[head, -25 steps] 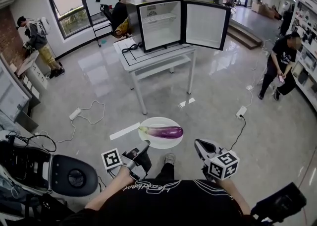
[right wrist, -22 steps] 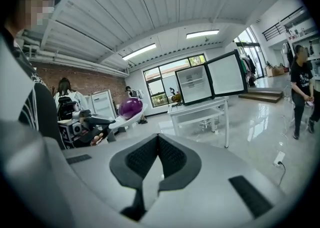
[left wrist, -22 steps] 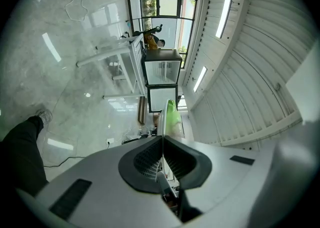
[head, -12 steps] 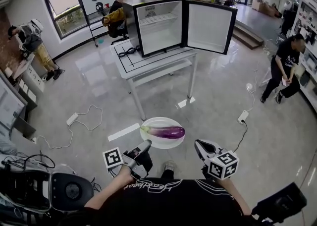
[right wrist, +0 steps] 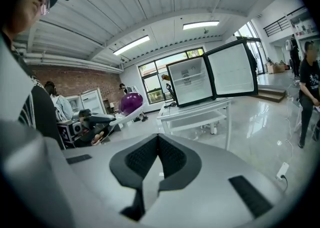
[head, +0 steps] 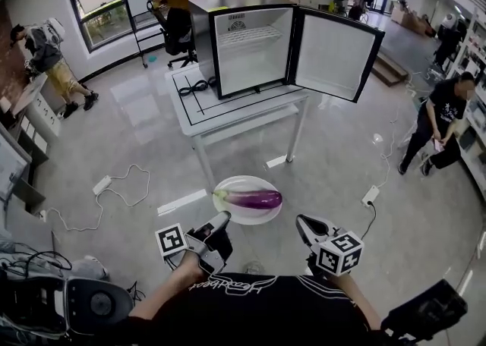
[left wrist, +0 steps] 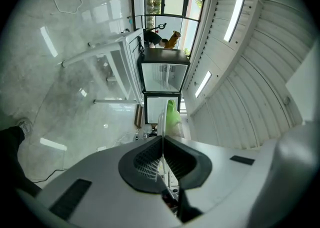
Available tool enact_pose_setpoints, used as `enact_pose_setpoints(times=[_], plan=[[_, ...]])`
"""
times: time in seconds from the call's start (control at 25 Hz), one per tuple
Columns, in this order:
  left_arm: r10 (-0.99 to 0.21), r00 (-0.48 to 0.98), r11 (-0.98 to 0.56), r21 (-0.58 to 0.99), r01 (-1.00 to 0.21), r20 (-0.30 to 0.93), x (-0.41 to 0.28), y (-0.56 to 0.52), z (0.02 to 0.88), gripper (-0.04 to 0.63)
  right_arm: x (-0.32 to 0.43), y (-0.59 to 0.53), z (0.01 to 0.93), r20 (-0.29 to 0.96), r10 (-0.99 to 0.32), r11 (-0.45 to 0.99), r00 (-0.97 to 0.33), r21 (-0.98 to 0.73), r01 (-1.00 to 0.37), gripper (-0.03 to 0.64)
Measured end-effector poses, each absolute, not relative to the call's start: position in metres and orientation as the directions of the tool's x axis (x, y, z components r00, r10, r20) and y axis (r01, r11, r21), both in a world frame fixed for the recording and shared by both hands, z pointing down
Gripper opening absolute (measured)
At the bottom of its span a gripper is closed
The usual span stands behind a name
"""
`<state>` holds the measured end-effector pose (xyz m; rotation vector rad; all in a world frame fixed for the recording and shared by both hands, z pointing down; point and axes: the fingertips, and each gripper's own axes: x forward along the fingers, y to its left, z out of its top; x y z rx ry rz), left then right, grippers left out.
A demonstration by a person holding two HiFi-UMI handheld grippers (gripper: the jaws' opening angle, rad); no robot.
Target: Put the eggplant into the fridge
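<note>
A purple eggplant (head: 250,199) with a green stem lies on a white plate (head: 244,184) held out in front of me. My left gripper (head: 221,221) is shut on the plate's near rim; in the left gripper view the rim (left wrist: 161,122) runs edge-on between the closed jaws, with the stem (left wrist: 172,117) behind it. My right gripper (head: 303,222) hovers to the right of the plate, shut and empty (right wrist: 158,144). The right gripper view shows the eggplant (right wrist: 131,102) at its left. The small black fridge (head: 247,52) stands on a white table (head: 199,105), its door (head: 334,52) swung wide open and its white inside bare.
A power strip with white cable (head: 101,184) lies on the floor at left, another (head: 370,195) at right. A person (head: 437,121) stands at the right, others sit behind the fridge. Black equipment (head: 68,303) sits at my lower left.
The fridge and table have come closer and larger in the head view. Both grippers and the plate with the eggplant keep their places in front of me.
</note>
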<state>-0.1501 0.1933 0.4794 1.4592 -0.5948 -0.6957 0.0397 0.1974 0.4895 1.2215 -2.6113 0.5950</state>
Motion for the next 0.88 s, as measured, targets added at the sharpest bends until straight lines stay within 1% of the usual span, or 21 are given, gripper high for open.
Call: enact_pose_setpoints(times=[0.52, 0.88], plan=[[-0.739, 0.668, -0.053, 0.996, 0.071, -0.087, -0.159, 0.057, 0.468, 0.017, 0.033, 0.059, 0.474, 0.310, -0.703, 0.584, -0.641, -0.263, -0.768, 0.005], [-0.718, 0.689, -0.063, 0.995, 0.071, -0.095, -0.152, 0.007, 0.469, 0.017, 0.040, 0.017, 0.480, 0.306, -0.721, 0.561, -0.622, -0.268, -0.783, 0.005]])
